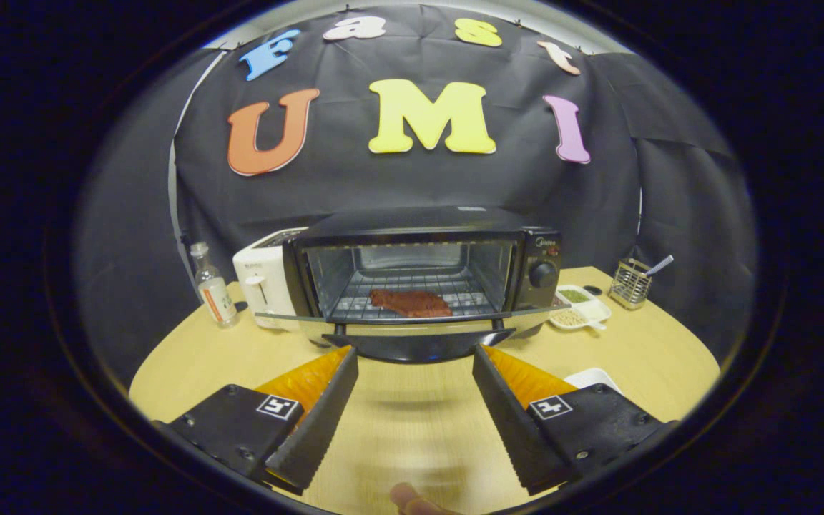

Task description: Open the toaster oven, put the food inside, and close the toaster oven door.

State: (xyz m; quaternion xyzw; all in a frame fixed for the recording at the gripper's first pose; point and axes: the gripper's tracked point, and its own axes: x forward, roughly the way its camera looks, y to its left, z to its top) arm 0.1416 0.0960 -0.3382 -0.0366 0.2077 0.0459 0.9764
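A black toaster oven (pixel 426 272) stands at the back of the round wooden table (pixel 662 357), its glass door (pixel 412 330) folded down flat toward me. A reddish-brown slab of food (pixel 410 303) lies on the wire rack inside. My gripper (pixel 415 354) is open, its two fingers spread wide with nothing between them. The fingertips sit just short of the lowered door's handle (pixel 415 346), one on each side of it.
A white pop-up toaster (pixel 263 286) sits left of the oven, and a clear bottle (pixel 213 289) stands further left. Right of the oven lie a white divided dish (pixel 582 306) with seeds, a wire utensil holder (pixel 631 282) and a white plate (pixel 592 378). A fingertip (pixel 412 498) shows below the fingers.
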